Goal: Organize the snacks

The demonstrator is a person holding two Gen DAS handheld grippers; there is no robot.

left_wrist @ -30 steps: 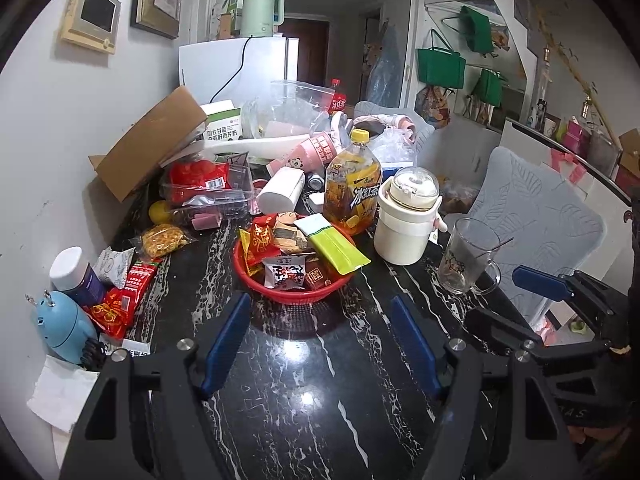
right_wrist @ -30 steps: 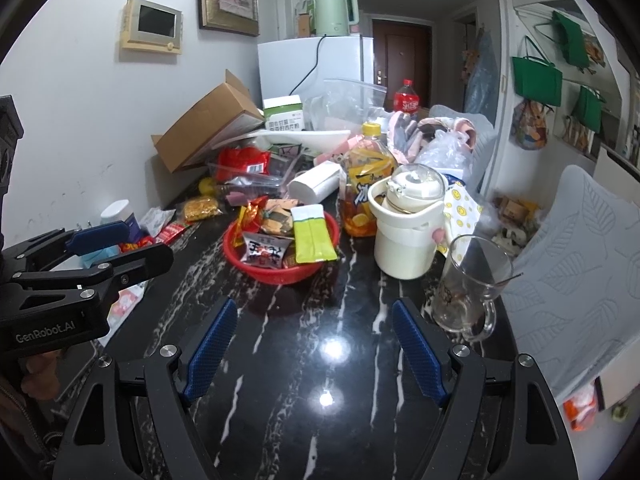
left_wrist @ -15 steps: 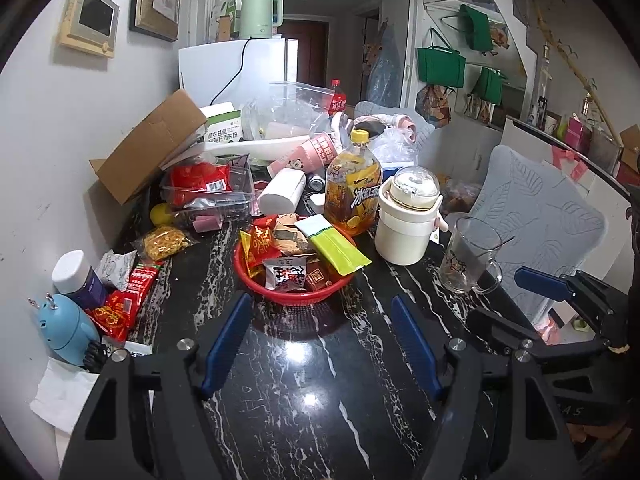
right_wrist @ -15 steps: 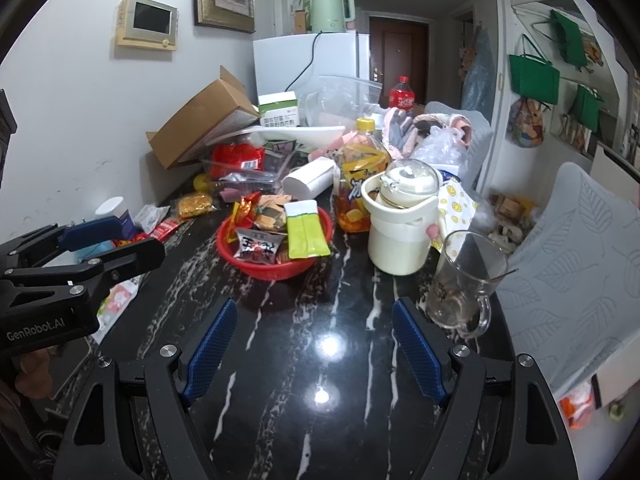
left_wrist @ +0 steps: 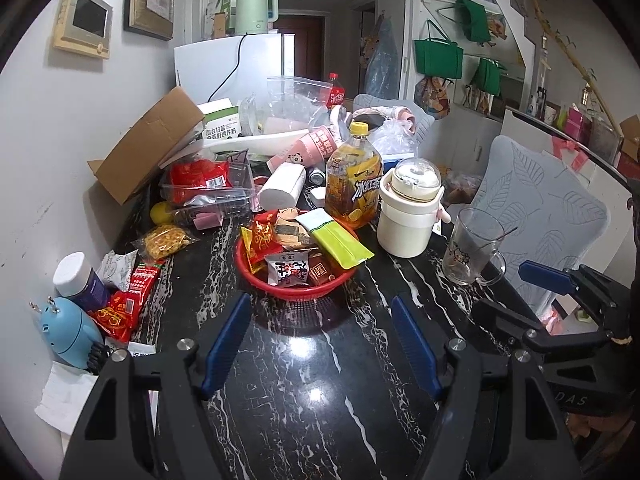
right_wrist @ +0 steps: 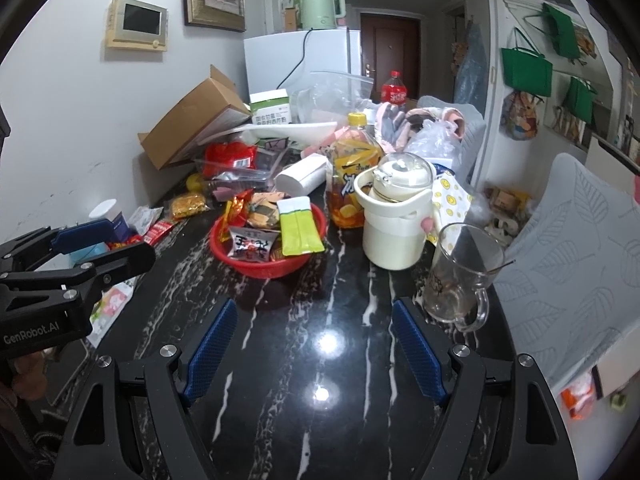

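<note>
While both grippers are hovering low over the black marble counter [left_wrist: 304, 400], neither is gripping anything. Left gripper [left_wrist: 320, 344]: jaws spread, bare counter between the blue pads, short of the red basket [left_wrist: 294, 292]. Right gripper [right_wrist: 312, 344]: jaws likewise released, empty, also on the near side of the basket.

Red basket is sitting mid-counter, serving as landmark. Inside it: a lime-green pouch [left_wrist: 334, 240] lying across the right rim, a white-and-red snack packet [left_wrist: 288, 270] at the front, an orange-red packet [left_wrist: 260, 240] at the left, a small brown packet [left_wrist: 320, 272] between them.

Left of the basket, loose on the counter: a clear bag of yellow fried snack [left_wrist: 166, 240], a red sachet [left_wrist: 136, 292], a white-capped bottle [left_wrist: 78, 280], a light-blue gadget [left_wrist: 70, 330].

Behind the basket: a clear plastic box [left_wrist: 208, 192] holding a red packet, a white roll [left_wrist: 280, 190] lying on its side, a tilted cardboard box [left_wrist: 148, 144].

Right of the basket: an iced-tea bottle [left_wrist: 352, 184] standing upright, just beside a cream lidded jug [left_wrist: 410, 212]; farther right, a glass mug [left_wrist: 472, 246].
</note>
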